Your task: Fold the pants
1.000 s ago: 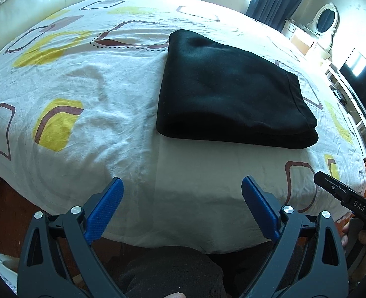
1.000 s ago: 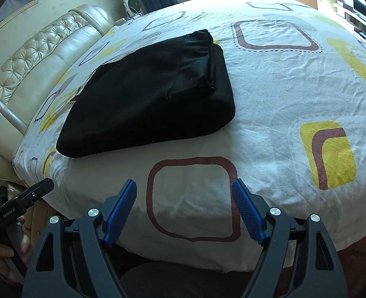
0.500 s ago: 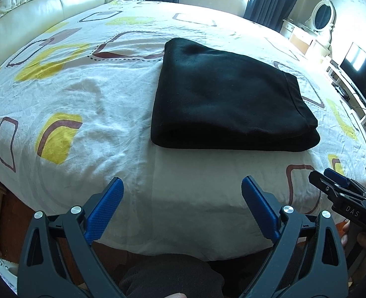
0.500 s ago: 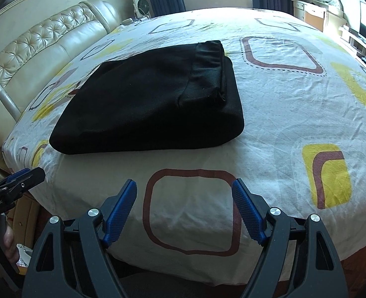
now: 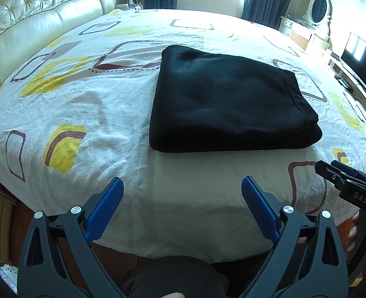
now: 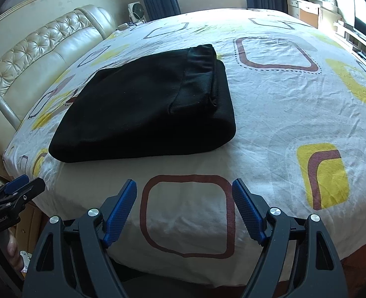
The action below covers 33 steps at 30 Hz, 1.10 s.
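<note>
A wide bed (image 5: pixel 103 114) under a white crumpled sheet printed with yellow and maroon rounded squares fills both views, a cream tufted leather headboard (image 5: pixel 41 32) at its far left end. The black folded pants (image 5: pixel 222 99), a thick soft rectangle with the waistband on top, lie flat on the bed near its front edge. The left tool (image 5: pixel 181 204), black-framed with blue ribbed pads, hangs spread wide over the bed's front edge, clear of the pants. The right tool (image 6: pixel 184 208), just beside it, is likewise spread and empty.
</note>
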### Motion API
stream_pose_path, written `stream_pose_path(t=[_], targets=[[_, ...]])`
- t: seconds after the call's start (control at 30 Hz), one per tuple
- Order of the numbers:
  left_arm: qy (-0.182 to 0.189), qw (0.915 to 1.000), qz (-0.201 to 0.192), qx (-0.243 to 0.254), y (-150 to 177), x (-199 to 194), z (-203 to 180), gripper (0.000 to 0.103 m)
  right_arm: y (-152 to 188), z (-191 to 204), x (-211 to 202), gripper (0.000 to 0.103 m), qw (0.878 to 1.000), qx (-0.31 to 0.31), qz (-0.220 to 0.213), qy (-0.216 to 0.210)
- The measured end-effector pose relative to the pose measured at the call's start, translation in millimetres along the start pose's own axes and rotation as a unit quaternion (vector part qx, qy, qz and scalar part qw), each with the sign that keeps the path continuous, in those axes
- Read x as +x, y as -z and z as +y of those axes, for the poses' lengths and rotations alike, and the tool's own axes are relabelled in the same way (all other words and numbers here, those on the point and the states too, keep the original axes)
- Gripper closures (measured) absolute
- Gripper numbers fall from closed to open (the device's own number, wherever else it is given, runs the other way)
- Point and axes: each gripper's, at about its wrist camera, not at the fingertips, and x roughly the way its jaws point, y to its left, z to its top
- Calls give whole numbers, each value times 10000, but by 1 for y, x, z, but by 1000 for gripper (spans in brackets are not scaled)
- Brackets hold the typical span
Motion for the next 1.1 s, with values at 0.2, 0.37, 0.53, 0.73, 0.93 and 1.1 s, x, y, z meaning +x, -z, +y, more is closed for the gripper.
stream_pose_path(t=[0.2, 0.37, 0.53, 0.73, 0.93, 1.1], targets=[[-34, 9999, -63, 88, 0, -3, -4, 7, 1, 1, 0, 25, 10000, 11, 20, -17], [-15, 9997, -146, 196, 1, -7, -8, 7, 1, 1, 2, 25, 10000, 30, 53, -47], [-8, 9998, -176, 129, -1, -9, -8, 7, 2, 3, 2, 25, 10000, 16, 62, -63], [75, 9997, -244, -37, -2, -13, -6, 7, 2, 4, 2, 25, 10000, 3, 56, -79], [211, 9992, -300, -148, -6, -18, -7, 3, 4, 6, 3, 25, 9999, -7, 102, -91], [244, 9990, -372, 1, -6, -23, -13, 3, 4, 7, 4, 25, 9999, -31, 117, -108]])
